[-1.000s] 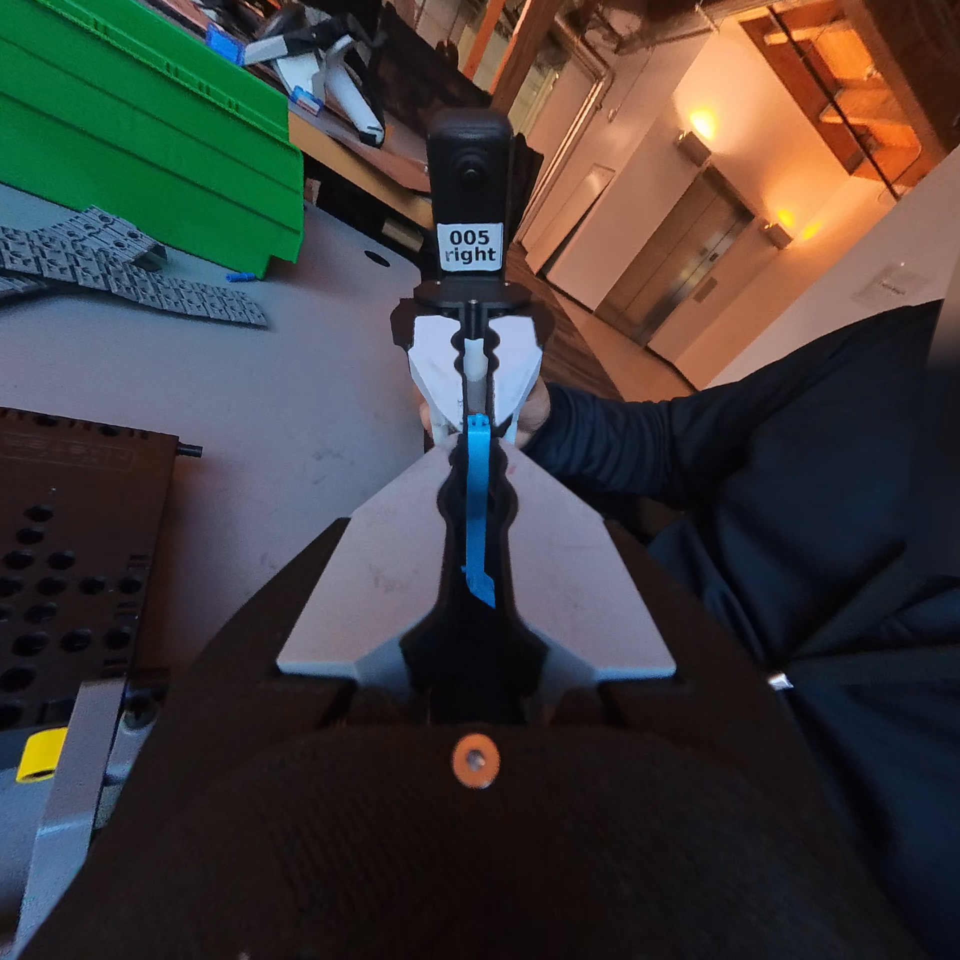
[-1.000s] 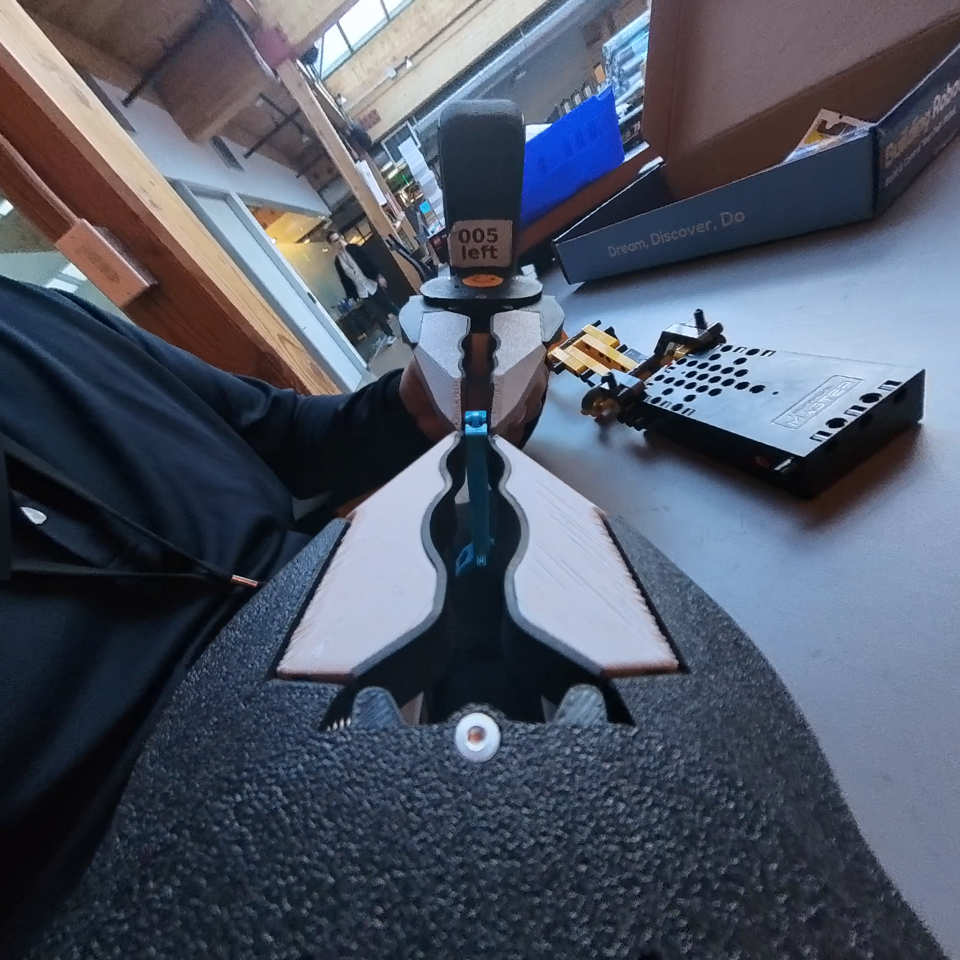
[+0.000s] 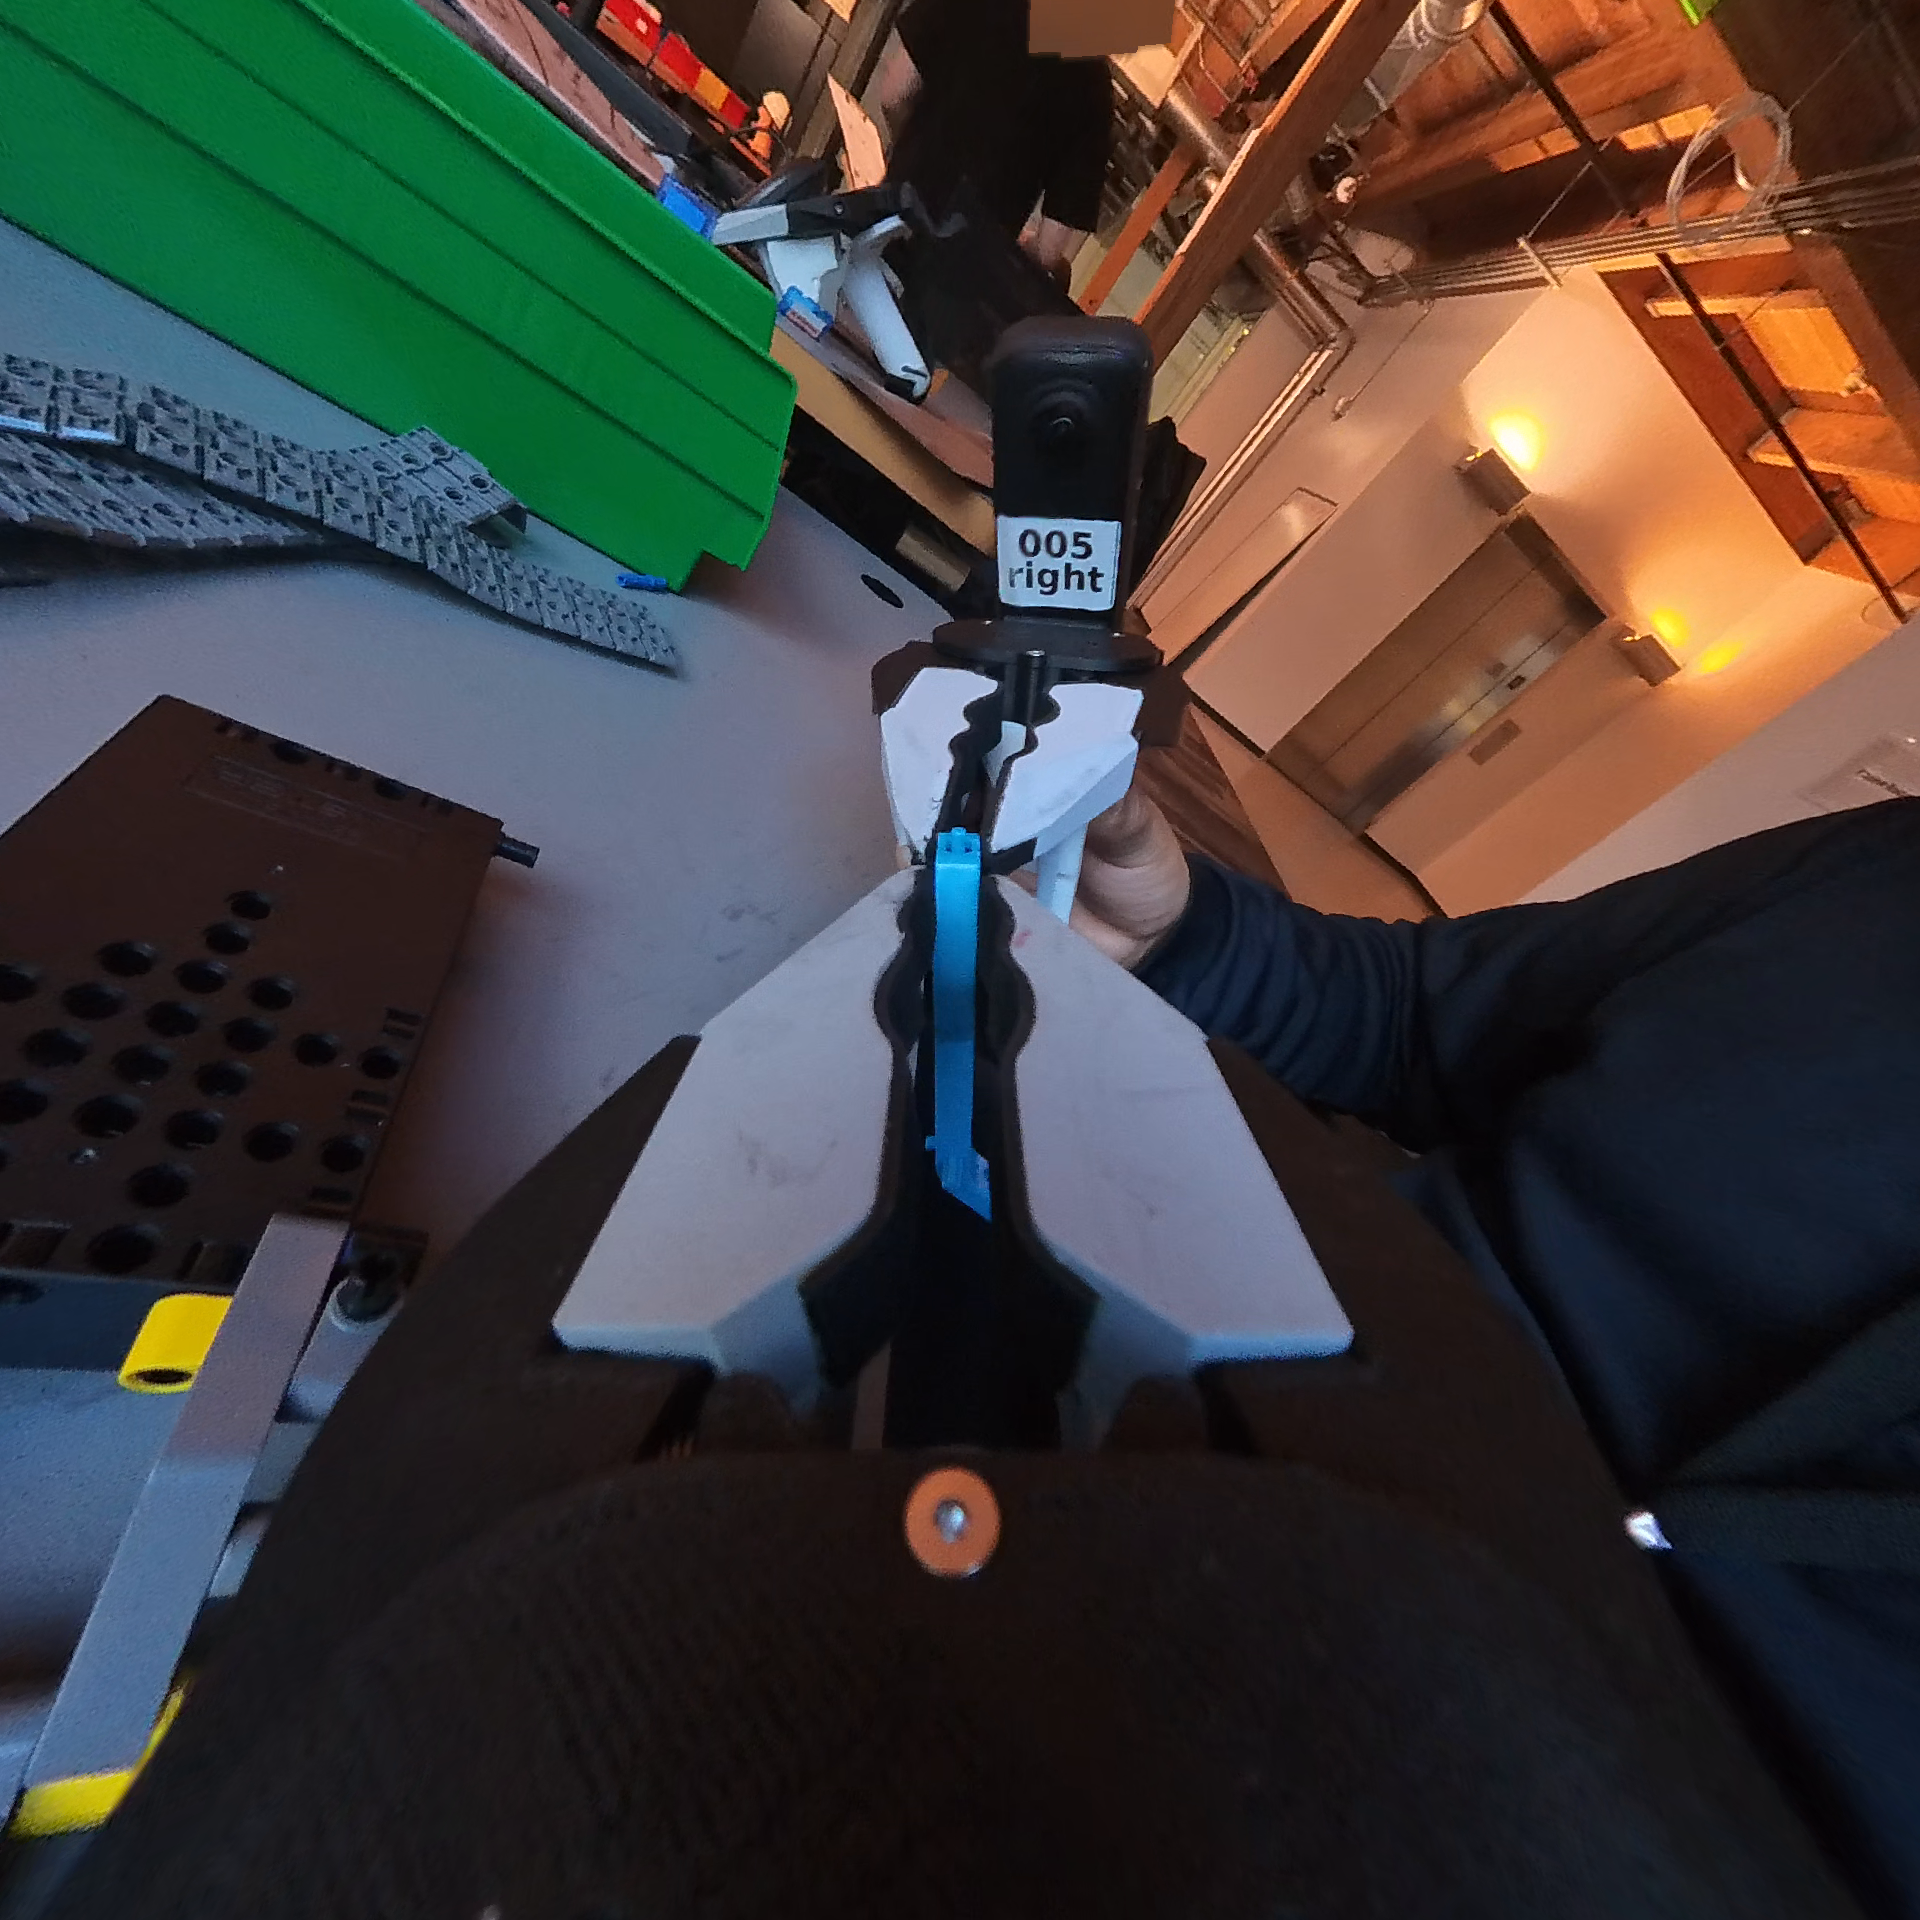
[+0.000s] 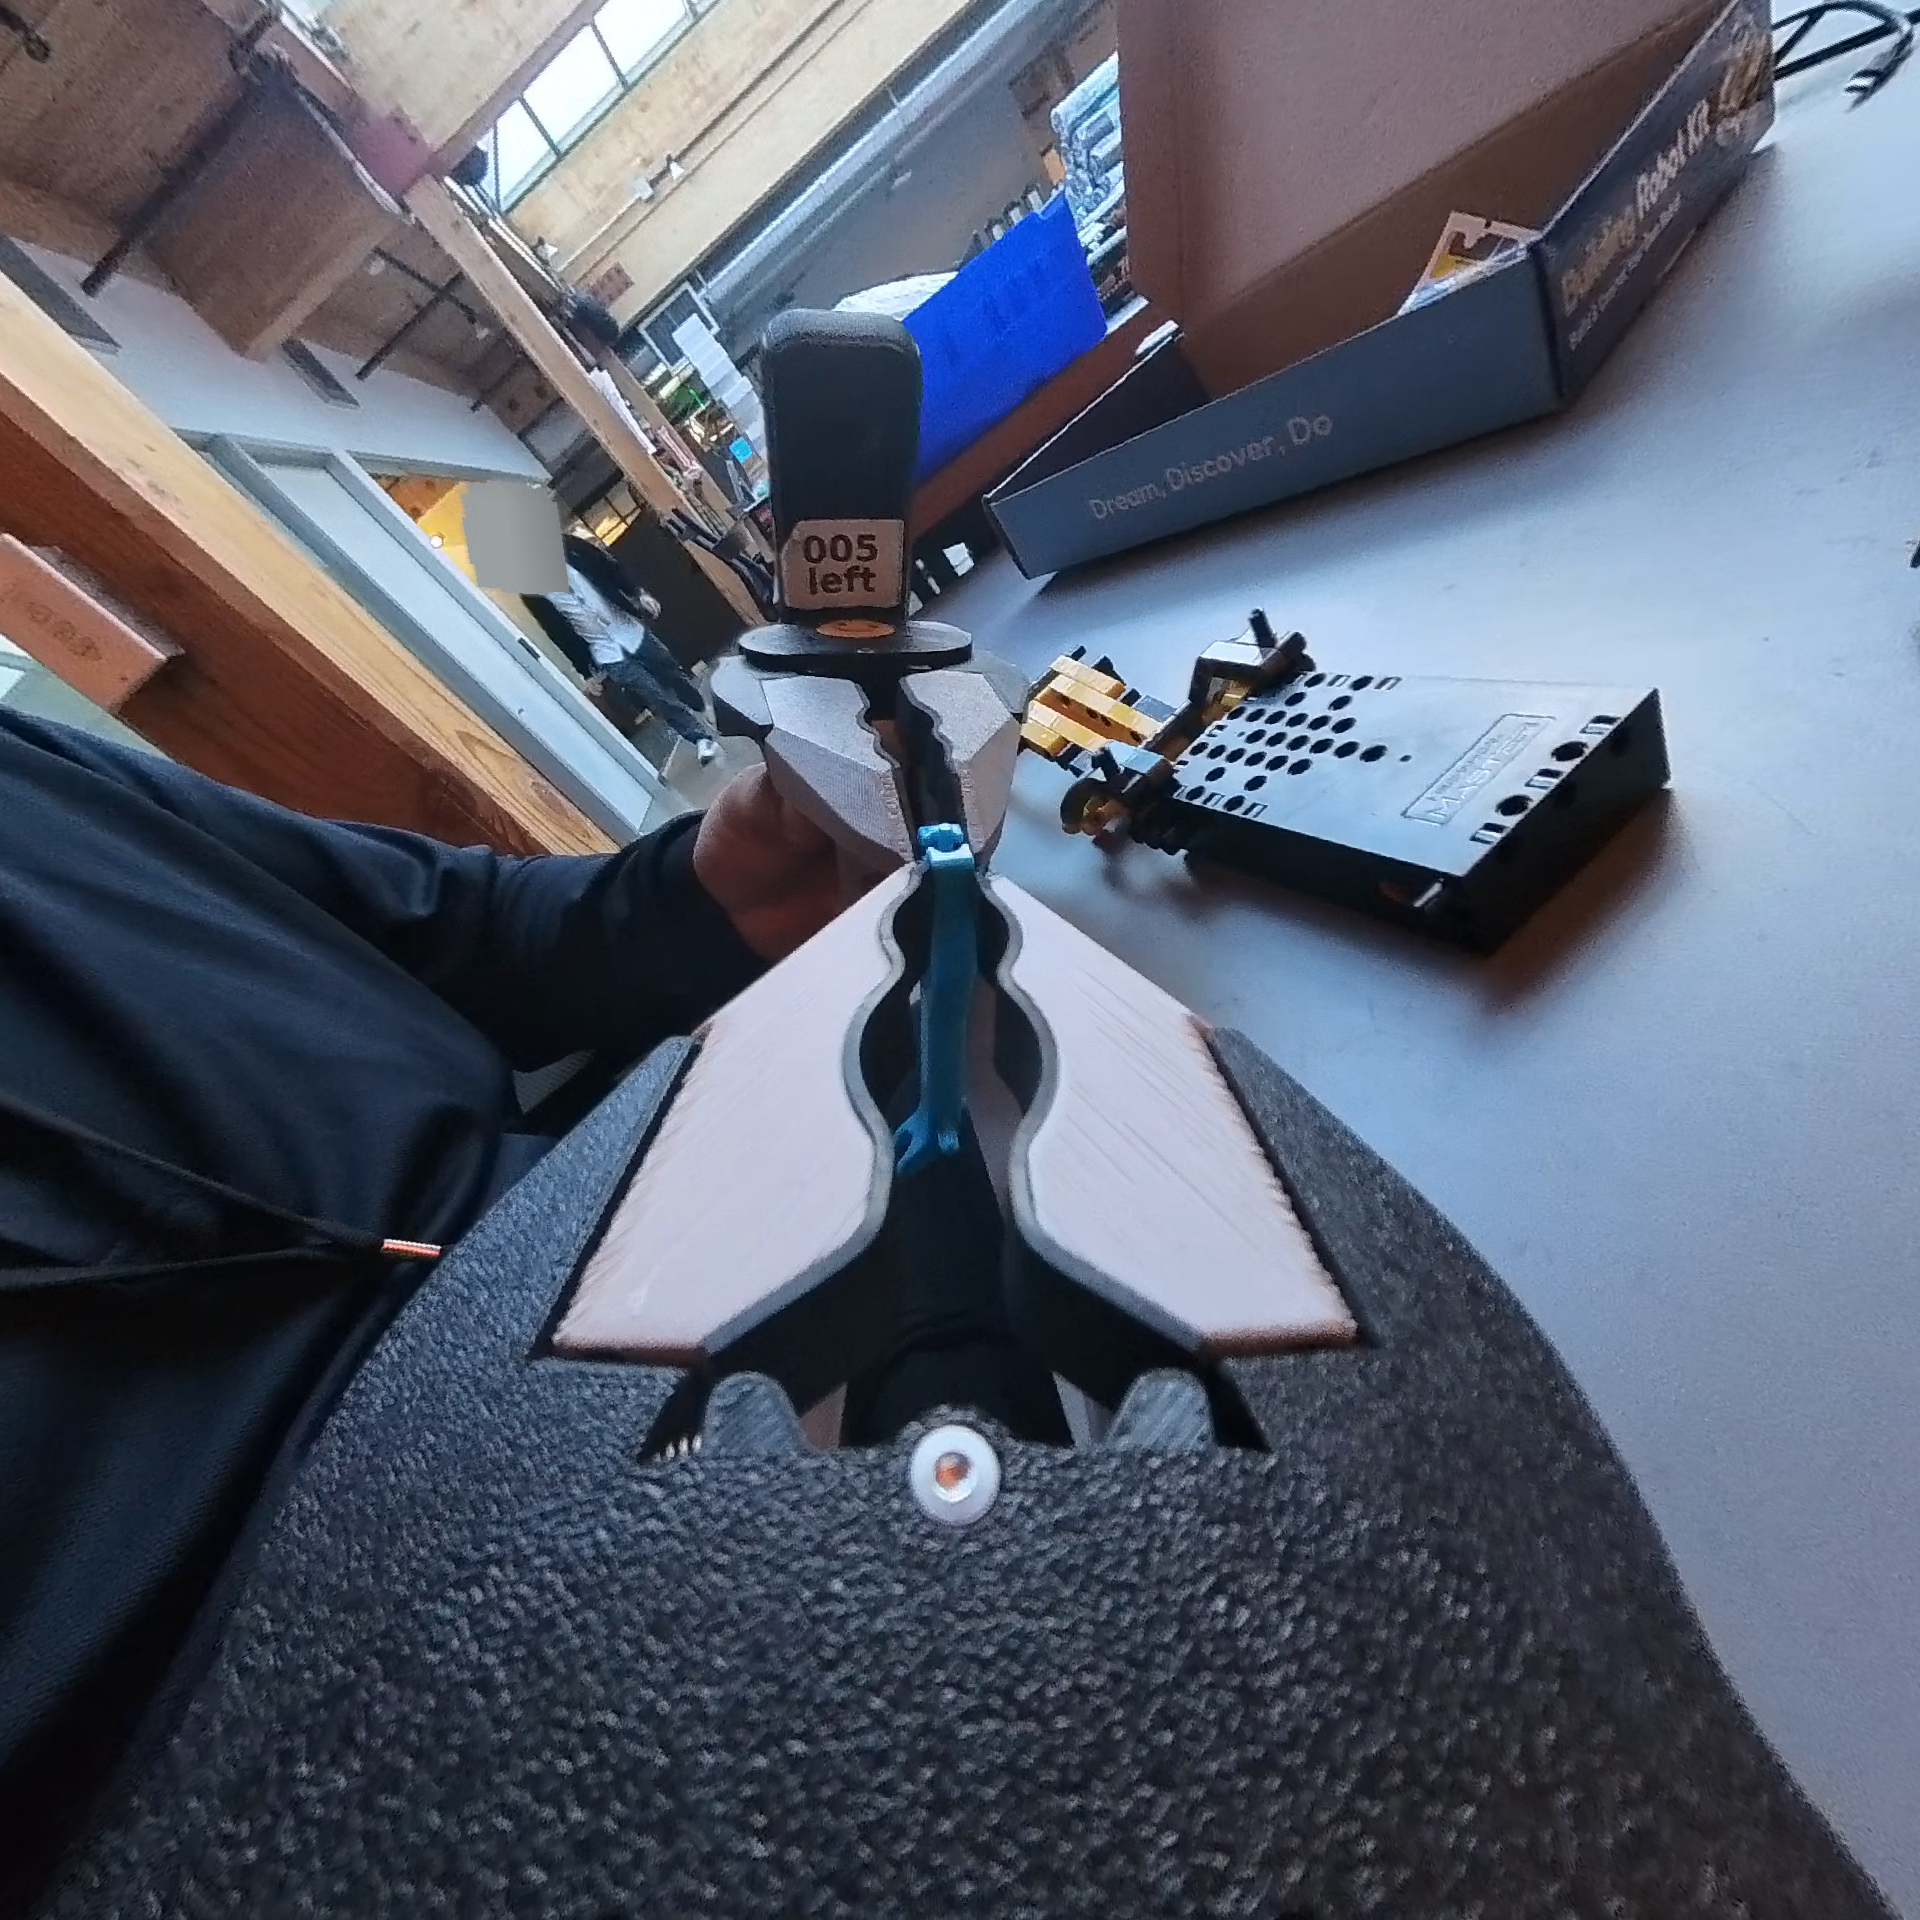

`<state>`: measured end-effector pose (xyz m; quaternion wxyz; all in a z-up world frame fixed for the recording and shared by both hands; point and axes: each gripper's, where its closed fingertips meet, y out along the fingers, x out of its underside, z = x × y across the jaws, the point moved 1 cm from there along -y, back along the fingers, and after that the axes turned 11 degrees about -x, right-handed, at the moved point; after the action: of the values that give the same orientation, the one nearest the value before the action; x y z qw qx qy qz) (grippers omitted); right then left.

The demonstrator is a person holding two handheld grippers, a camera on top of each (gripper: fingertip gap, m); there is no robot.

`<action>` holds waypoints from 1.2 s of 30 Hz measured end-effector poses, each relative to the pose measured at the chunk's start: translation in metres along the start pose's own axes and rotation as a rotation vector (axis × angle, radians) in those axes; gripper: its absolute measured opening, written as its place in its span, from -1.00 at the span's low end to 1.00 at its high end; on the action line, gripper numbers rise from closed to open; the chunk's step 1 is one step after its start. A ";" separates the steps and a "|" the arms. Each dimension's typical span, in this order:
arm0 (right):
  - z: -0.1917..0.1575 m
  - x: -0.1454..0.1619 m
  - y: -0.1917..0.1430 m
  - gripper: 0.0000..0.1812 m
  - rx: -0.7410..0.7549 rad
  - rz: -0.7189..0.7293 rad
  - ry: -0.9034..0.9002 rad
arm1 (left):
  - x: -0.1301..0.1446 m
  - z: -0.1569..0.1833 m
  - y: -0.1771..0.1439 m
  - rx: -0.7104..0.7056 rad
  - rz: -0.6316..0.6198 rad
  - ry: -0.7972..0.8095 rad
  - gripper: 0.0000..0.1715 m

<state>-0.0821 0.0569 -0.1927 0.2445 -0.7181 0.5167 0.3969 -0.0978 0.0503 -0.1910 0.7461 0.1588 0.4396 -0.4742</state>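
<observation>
Left gripper (image 3: 956,904) is clamping a slim blue part (image 3: 954,1039) lengthwise between its fingers, the part's tip poking out at the front. Right gripper (image 4: 940,883) is doing the same in its own view, squeezing a blue part along its jaws. I cannot tell whether this is one shared part or two. The two grippers are meeting tip to tip above the table (image 3: 675,790), near the person's body.

Compared with a second ago, both are rolling. In the left wrist view the right gripper is now leaning to one side instead of standing straight, and in the right wrist view the left gripper is tilting too. The tips are staying together and the blue part is keeping its place in each grip, so this reads as a twist, not a release.

Off to the side, a black plate (image 4: 1403,790) with holes is lying flat on the table, well apart from both grippers.
</observation>
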 end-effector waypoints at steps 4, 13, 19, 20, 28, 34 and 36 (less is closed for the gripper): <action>0.001 0.002 0.000 -0.96 0.025 -0.036 -0.034 | 0.002 -0.001 0.001 -0.019 -0.019 0.033 -0.92; 0.018 0.005 -0.002 -0.95 0.105 -0.112 -0.037 | 0.006 -0.017 0.007 -0.082 -0.067 -0.055 -0.92; 0.024 0.008 -0.003 -0.94 0.124 -0.129 -0.026 | 0.006 -0.020 0.006 -0.134 -0.055 -0.032 -0.92; 0.024 0.008 -0.003 -0.92 0.125 -0.125 -0.020 | 0.006 -0.020 0.006 -0.130 -0.057 -0.034 -0.92; 0.020 0.015 0.001 -0.89 0.108 -0.170 -0.067 | 0.003 -0.016 0.003 -0.095 -0.021 -0.038 -0.92; 0.018 0.011 0.002 -0.93 0.084 -0.136 -0.048 | 0.001 -0.016 0.001 -0.065 -0.013 -0.067 -0.92; 0.018 0.011 0.002 -0.93 0.088 -0.136 -0.050 | 0.001 -0.016 0.002 -0.066 -0.014 -0.069 -0.92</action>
<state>-0.0879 0.0642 -0.2123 0.3151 -0.7301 0.4774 0.3740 -0.1044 0.0608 -0.2013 0.7623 0.1143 0.4302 -0.4699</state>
